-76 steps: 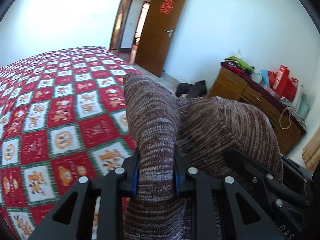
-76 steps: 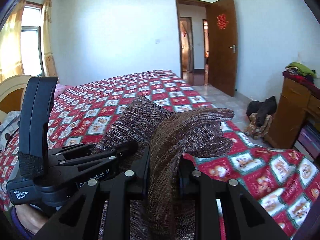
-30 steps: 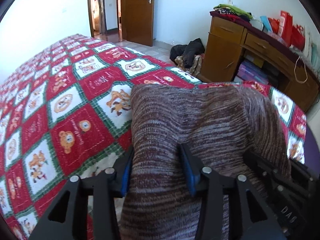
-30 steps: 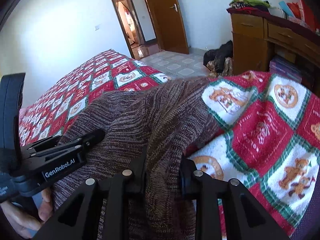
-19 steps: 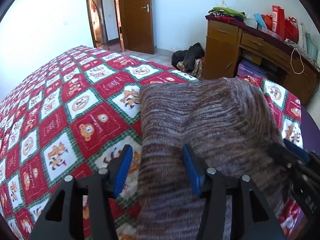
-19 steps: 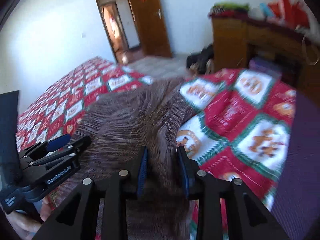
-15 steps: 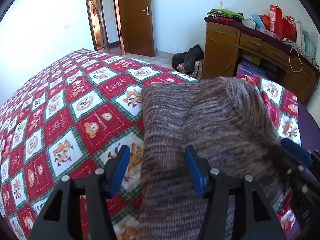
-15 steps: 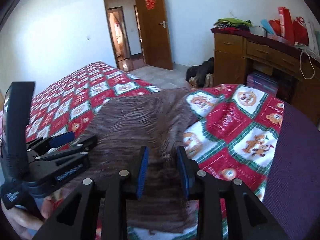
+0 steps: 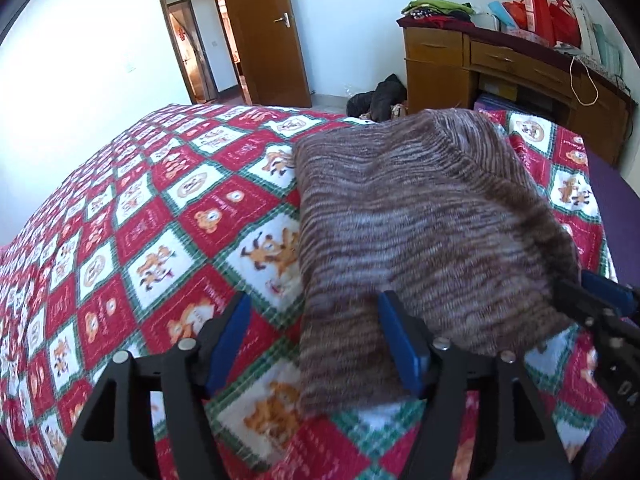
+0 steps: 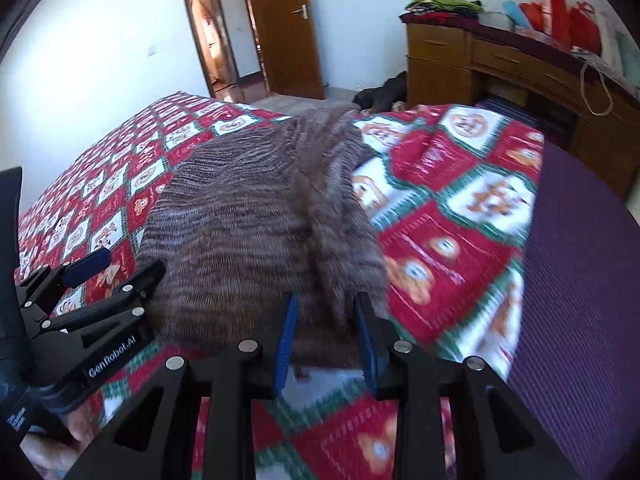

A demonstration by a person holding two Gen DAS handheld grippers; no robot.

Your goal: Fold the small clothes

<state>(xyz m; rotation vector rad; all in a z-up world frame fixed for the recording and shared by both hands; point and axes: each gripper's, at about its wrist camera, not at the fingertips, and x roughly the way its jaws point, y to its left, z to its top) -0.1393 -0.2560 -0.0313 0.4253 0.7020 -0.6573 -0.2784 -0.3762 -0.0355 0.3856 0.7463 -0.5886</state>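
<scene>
As sweater (image 9: 420, 216) lies on bed, left tool (image 9: 316, 340) just opening, straddles its near-left edge.

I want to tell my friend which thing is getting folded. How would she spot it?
Start at the big bed with the red, white and green teddy-bear quilt. Near its front edge, toward the wooden desk, lies a folded brown-striped knit sweater. It is the only fuzzy, plain brown thing on the bright checked quilt.

Brown knit (image 10: 256, 232) between right claw (image 10: 326, 340)
</scene>
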